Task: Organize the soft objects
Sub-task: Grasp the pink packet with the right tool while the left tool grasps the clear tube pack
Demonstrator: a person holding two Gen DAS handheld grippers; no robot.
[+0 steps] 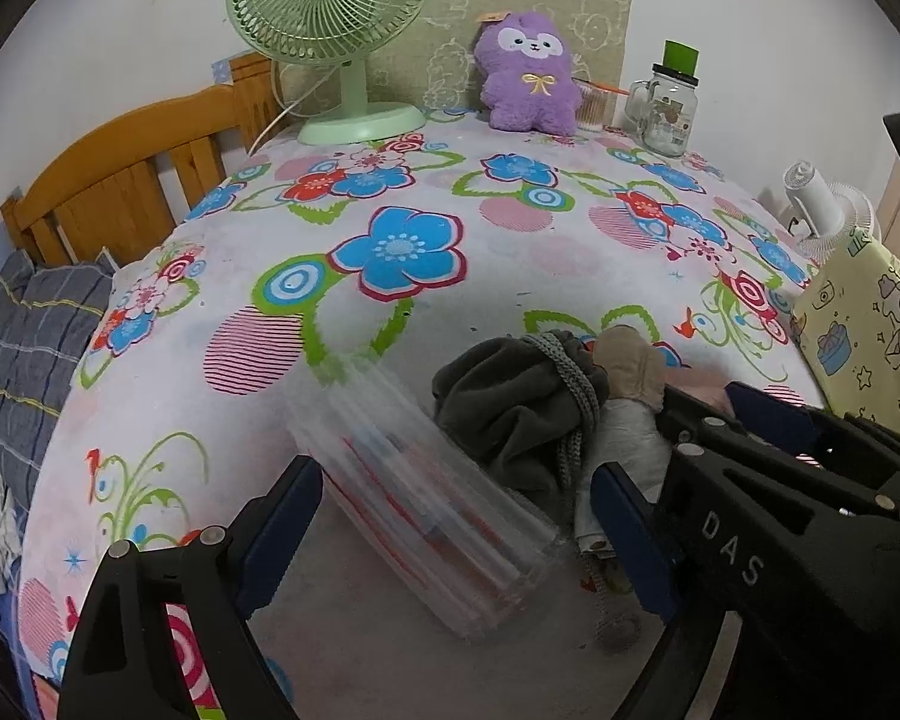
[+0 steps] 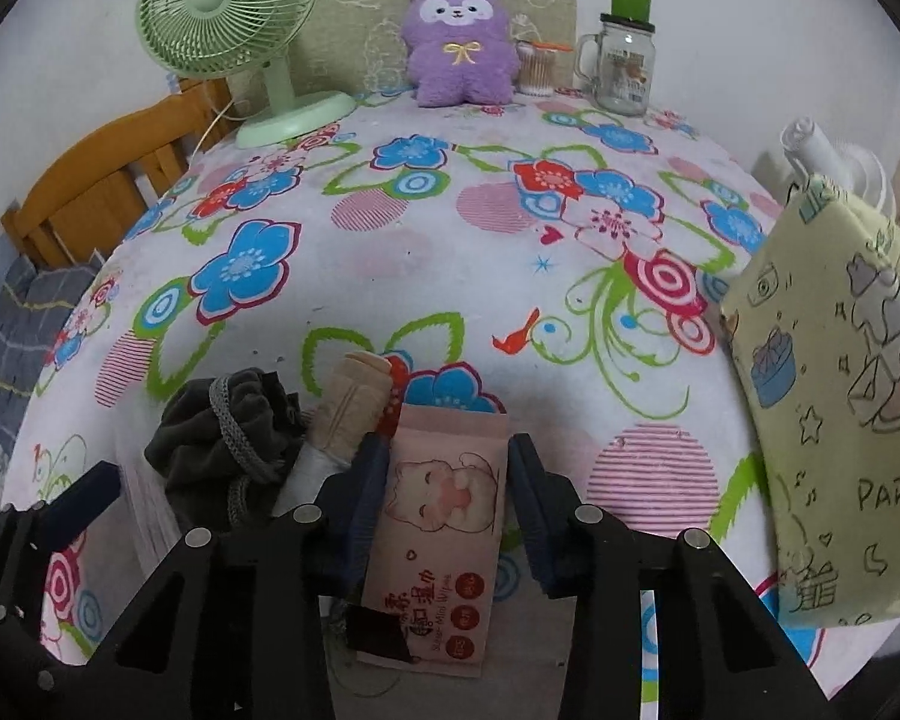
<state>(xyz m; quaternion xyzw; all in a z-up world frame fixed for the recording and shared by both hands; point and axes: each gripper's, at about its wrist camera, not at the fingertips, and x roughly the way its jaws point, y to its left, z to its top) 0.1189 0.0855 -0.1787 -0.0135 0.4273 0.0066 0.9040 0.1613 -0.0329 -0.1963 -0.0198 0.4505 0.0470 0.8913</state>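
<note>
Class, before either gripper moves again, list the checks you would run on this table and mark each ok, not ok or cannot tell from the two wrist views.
1. Wipes pack lies between the right gripper fingers: ok.
2. Right gripper pads pressing on the pack: cannot tell; the left pad looks to touch, a sliver shows at the right pad.
3. Left gripper open around the clear pouch: ok.
4. Pouch free of neighbours: not ok; the grey cloth lies against it.
5. Beige sock clear of the right gripper: not ok; it sits right beside the left finger.
6. Yellow bag within view at the right: ok.
</note>
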